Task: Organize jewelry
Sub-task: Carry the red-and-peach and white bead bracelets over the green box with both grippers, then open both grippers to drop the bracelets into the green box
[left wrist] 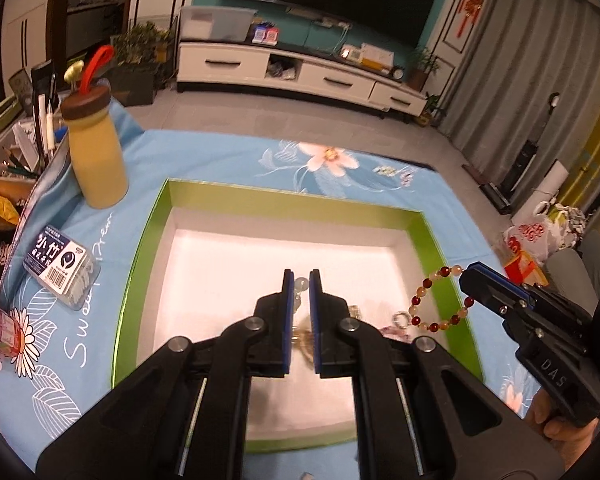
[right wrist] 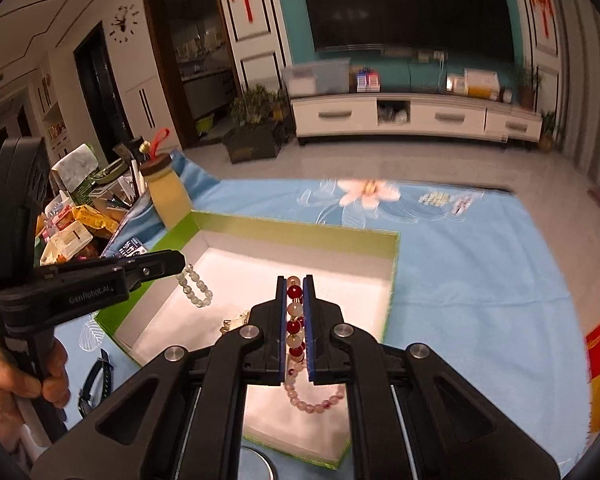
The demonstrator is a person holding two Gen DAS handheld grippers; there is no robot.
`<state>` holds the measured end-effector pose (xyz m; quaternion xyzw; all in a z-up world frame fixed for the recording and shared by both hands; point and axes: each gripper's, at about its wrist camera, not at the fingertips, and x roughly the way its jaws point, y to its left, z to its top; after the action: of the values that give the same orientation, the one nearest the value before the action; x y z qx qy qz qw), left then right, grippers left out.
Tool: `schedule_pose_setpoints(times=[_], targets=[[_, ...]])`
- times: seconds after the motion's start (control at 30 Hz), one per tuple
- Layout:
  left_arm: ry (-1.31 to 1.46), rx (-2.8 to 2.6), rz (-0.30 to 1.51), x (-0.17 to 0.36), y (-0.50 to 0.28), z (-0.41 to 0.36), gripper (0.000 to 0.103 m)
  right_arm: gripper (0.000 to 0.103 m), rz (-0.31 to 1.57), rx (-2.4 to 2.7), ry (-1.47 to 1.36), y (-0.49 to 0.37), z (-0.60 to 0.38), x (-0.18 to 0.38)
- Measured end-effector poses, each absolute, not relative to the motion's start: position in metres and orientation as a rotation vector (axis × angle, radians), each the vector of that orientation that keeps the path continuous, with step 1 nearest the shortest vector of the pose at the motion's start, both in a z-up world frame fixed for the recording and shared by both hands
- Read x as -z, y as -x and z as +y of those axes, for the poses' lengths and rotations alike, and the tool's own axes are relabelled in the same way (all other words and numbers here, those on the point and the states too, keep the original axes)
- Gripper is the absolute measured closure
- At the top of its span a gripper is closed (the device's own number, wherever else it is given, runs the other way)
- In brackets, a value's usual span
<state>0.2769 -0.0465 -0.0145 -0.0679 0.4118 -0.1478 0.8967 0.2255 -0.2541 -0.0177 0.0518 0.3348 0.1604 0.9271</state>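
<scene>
Jewelry is in transit here, one strand in each gripper, both held over the green-walled box with its white floor. Nearest in the right wrist view, the right gripper is clamped narrow on a red-and-cream bead bracelet, the beads running in a line between the blue pads so that the loop's long axis lies along the fingers, pointing away from the camera; its free end droops toward the box floor. From the left wrist view the same bracelet hangs as an open loop off the gripper's tip, over the box's right wall. The left gripper is likewise drawn in narrow on a pale translucent bead strand, which dangles from its tip above the left part of the box. On the floor between them lie a few small pieces, too blurred to name. Judging by this, the placing step is in hand: each strand next needs lowering until it rests on the white floor, clear of the other pieces, before the pads part. Farther off, a yellow bottle stands on the blue flowered cloth beyond the box's corner.
</scene>
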Motion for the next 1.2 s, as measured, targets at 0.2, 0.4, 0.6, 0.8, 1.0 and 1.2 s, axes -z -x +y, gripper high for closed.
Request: schedule_pose_setpoints(times=[0.2,0.4,0.6,0.8,1.0,1.2], targets=[[0.143,0.276,0.948,0.037,-0.297,-0.043,0.096,0.096,0.842,-0.331,-0.154,-0.261,-0.249,0.043],[0.171,0.239,0.972,0.039,-0.298,-0.033,0.074,0.084,0.878,-0.311,-0.163,-0.264,-0.253,0.051],[0.169,0.218,0.912,0.017,-0.271,-0.019,0.046,0.079,0.829,-0.321,-0.207,-0.235,-0.271,0.038],[0.170,0.189,0.876,0.004,-0.224,0.006,0.033,0.071,0.779,-0.322,-0.227,-0.190,-0.290,0.029],[0.181,0.159,0.868,0.002,-0.172,0.032,0.032,0.071,0.765,-0.321,-0.243,-0.141,-0.305,0.027],[0.179,0.152,0.874,0.007,-0.124,0.047,0.030,0.071,0.775,-0.343,-0.211,-0.107,-0.299,0.029]])
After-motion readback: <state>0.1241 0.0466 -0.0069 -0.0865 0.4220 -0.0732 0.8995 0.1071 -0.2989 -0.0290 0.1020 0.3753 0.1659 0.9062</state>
